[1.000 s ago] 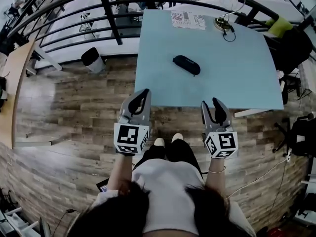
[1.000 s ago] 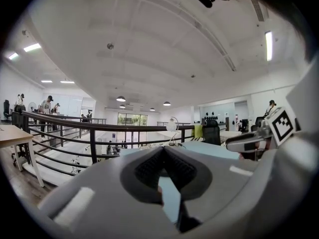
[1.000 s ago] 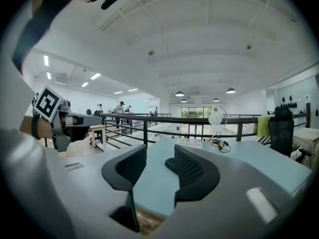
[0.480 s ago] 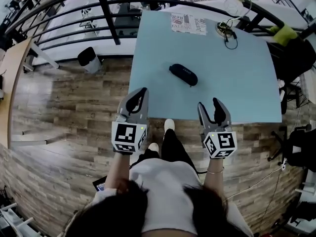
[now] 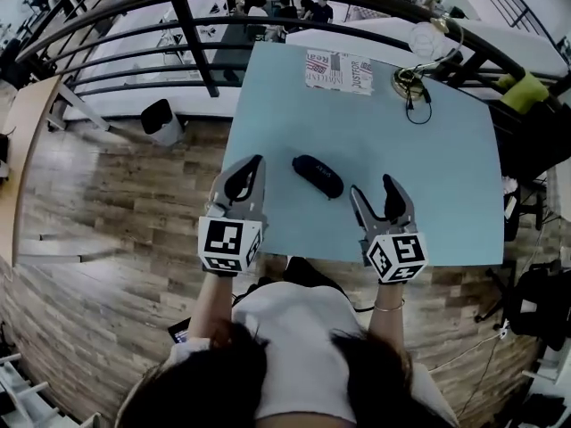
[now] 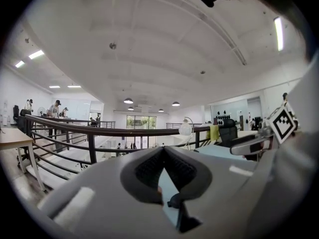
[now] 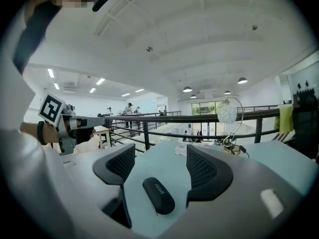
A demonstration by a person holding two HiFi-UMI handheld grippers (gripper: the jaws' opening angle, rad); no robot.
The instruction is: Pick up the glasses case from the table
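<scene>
In the head view, the glasses case [image 5: 318, 176] lies aslant on the pale blue table [image 5: 437, 168], close to its near edge. It sits between the two tools and a little past their tips. The left tool [image 5: 254, 164] hangs by the table's near left side. The right tool [image 5: 371, 187] is over the near edge and angled towards the case, which looks like the approach for the pick. The marker cubes hide most of both hands.

In the left gripper view, the jaws are clenched tip to tip on nothing, which suggests this tool is idle. The case does not show here, and only a sliver of table appears in the small gap under the tips.

In the right gripper view, the jaws stand wide and have just been opening, presumably to take the case. The case rests on the table ahead, framed by the gap, with neither pad touching it. Its pale lettering is too small to read surely. A lamp [image 7: 228, 112] and a printed sheet [image 7: 180, 148] sit at the far edge.
</scene>
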